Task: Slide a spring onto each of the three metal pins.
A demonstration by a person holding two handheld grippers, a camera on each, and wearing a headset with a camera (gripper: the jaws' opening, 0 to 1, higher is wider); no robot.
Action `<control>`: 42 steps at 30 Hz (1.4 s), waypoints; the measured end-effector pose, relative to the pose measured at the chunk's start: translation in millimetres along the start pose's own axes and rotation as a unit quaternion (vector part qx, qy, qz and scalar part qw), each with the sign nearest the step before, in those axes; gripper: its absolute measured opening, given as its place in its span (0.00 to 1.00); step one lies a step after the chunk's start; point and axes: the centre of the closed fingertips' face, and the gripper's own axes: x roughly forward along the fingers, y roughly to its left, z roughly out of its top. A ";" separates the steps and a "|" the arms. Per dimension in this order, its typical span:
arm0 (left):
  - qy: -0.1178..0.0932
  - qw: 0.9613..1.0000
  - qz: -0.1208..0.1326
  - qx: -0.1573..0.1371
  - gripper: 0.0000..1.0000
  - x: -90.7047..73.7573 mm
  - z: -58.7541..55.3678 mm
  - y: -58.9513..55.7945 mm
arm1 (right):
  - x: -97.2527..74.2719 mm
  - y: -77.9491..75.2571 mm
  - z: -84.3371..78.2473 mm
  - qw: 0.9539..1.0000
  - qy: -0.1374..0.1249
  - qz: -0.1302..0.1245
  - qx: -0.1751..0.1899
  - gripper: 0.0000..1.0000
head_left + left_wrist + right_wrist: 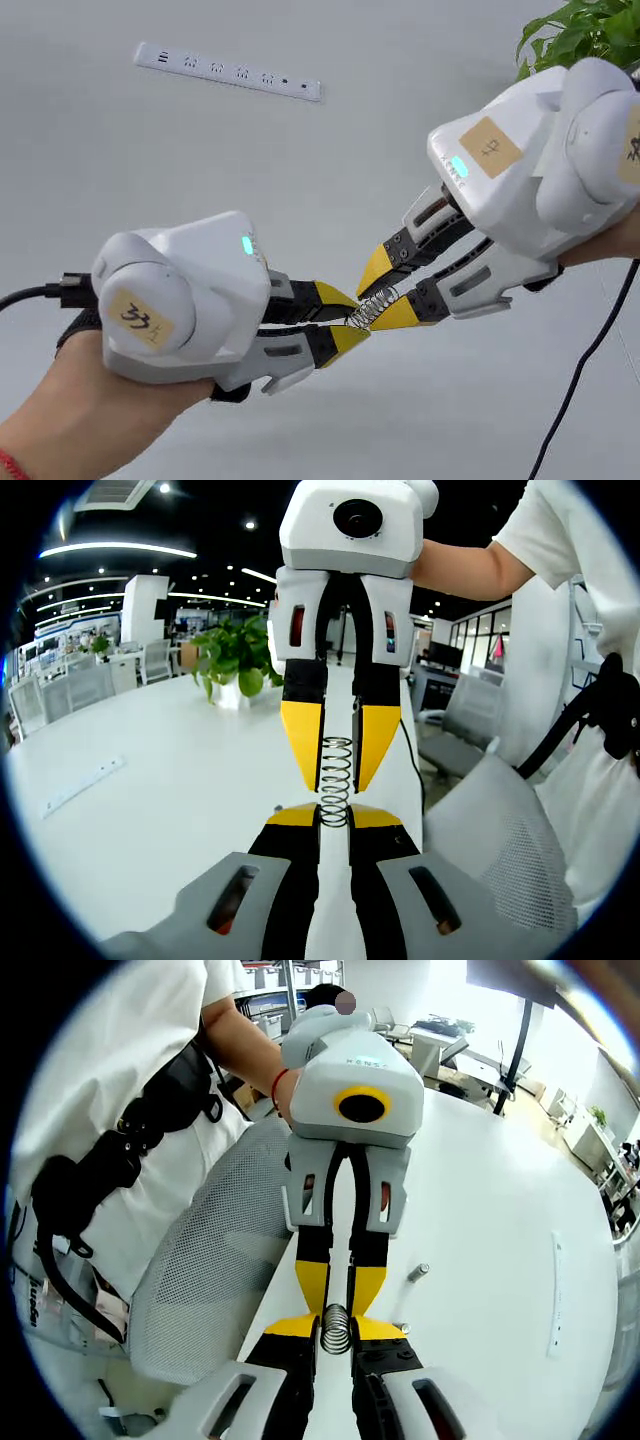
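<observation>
**1. Left tongs.** The left tongs (360, 318) are held in the person's left hand at the near left and point right. The jaws are set almost together. Their yellow tips nip one end of the silver coiled wire spring (374, 306).

**2. Right tongs.** The right tongs (367, 310) are held in the person's right hand at the far right and angle down and left toward the left tongs. The jaws stand narrowly parted. Their yellow tips touch the coils on both sides and pinch the other end of the spring.

**3. Spring position.** The spring bridges the two pairs of tips and is held in the air above the pale grey surface (150, 180). In the left gripper view the coils run straight ahead from that view's own tips into the tips of the right tongs. It cannot be determined whether a pin runs inside the coils.

**4. Pin.** In the right gripper view a short silver metal pin (418, 1273) lies on the surface, to the right of the meeting tips and apart from both tongs.

**5. Surroundings.**
- A white power strip (228, 71) lies at the far left of the surface.
- A green leafy plant (580, 30) stands at the far right.
- A black cable (590, 350) hangs below the right tongs.
- A grey mesh chair (210, 1280) stands beside the surface edge.
</observation>
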 end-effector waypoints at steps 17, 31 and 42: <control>0.000 1.000 -0.003 -0.005 0.07 1.5 -3.0 -1.0 | 3.9 1.8 -1.1 1.000 0.007 0.003 0.004 0.07; 0.000 1.000 -0.006 -0.008 0.07 0.2 -5.4 -2.8 | 6.8 3.7 0.0 1.000 -0.002 0.000 0.020 0.07; 0.001 1.000 0.001 -0.013 0.12 -5.8 -8.9 -0.7 | 0.4 1.0 -3.2 0.999 -0.009 -0.013 0.035 0.07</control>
